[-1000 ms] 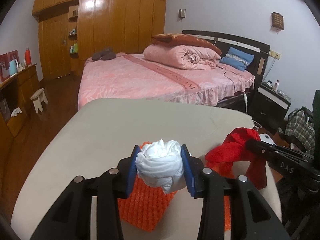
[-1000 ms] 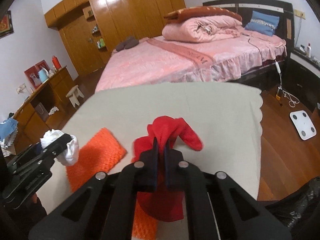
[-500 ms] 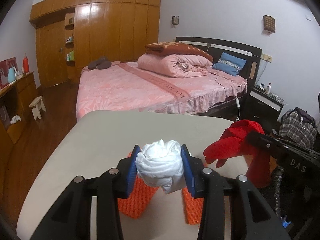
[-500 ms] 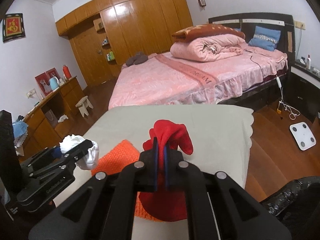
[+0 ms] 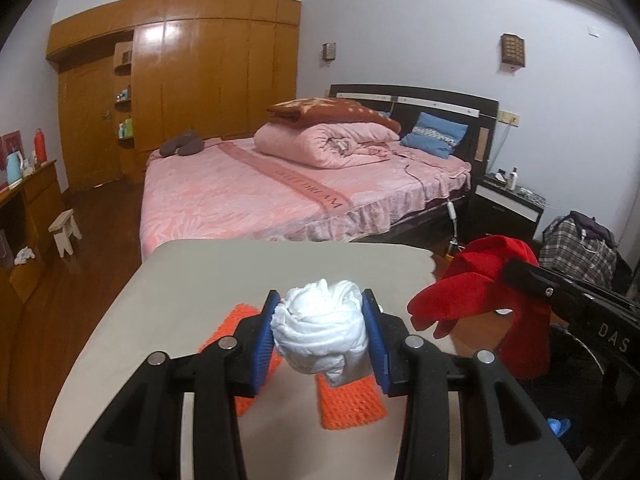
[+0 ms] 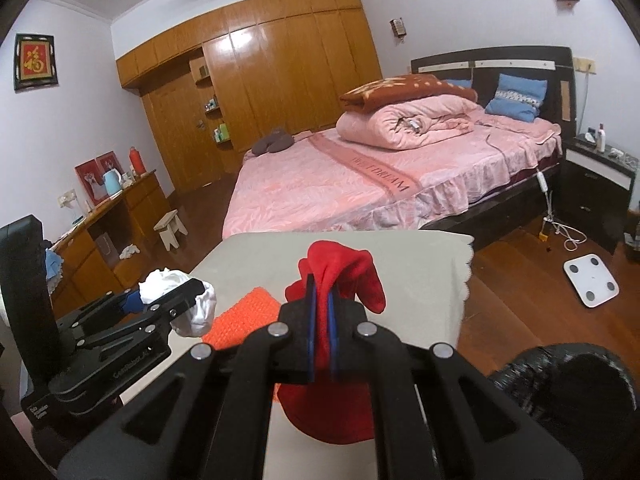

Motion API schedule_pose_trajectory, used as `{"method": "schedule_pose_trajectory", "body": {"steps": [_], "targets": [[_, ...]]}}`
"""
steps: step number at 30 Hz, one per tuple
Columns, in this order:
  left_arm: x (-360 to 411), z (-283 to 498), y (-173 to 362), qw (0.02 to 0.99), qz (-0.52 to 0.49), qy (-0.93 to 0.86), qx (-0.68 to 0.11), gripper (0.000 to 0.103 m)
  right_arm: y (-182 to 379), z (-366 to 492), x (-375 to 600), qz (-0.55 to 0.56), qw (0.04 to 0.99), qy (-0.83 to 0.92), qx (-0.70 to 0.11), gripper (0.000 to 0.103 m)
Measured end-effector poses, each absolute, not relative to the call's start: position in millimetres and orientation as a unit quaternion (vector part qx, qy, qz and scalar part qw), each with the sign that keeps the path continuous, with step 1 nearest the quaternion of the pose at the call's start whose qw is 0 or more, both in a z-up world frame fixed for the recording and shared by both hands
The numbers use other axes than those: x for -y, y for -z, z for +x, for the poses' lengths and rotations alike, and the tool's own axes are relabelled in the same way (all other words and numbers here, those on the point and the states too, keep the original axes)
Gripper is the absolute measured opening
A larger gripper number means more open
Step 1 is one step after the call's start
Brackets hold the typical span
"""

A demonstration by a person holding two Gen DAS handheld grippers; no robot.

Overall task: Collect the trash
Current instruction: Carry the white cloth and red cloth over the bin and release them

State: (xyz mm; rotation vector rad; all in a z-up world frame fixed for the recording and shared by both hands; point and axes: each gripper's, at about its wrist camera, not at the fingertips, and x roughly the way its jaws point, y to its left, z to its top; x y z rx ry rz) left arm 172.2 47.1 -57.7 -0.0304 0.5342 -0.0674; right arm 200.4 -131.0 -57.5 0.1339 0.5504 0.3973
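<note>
My left gripper (image 5: 320,334) is shut on a crumpled white wad (image 5: 320,328) and holds it above the beige table (image 5: 248,264). The wad also shows in the right wrist view (image 6: 192,304), at the left. My right gripper (image 6: 322,320) is shut on a red cloth (image 6: 344,272), which hangs from the jaws over the table's right part. The red cloth also shows in the left wrist view (image 5: 480,284), at the right. An orange knitted mat (image 5: 348,400) lies on the table below both grippers, also seen in the right wrist view (image 6: 244,316).
A black trash bag (image 6: 568,384) stands open on the floor right of the table. A pink bed (image 5: 260,196) lies beyond the table, with a wooden wardrobe (image 5: 180,80) behind. A dresser (image 6: 108,224) and stool (image 6: 172,228) stand at left. A white scale (image 6: 592,280) lies on the floor.
Both grippers have risen and drawn back from the table with their loads. The red cloth has moved right, toward the table's right edge. The orange mat stayed on the table.
</note>
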Motion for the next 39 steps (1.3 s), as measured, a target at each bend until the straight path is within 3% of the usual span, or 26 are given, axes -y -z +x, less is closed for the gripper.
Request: {"method": "schedule_pose_trajectory", "body": {"steps": [19, 39], "targets": [[59.0, 126.0, 41.7, 0.955, -0.004, 0.145, -0.260, 0.041, 44.5, 112.9, 228.9, 0.050, 0.958, -0.109, -0.260, 0.004], [179.1, 109.8, 66.6, 0.923, 0.028, 0.269, -0.275, 0.041, 84.5, 62.1, 334.7, 0.073, 0.953, 0.008, -0.295, 0.004]]}}
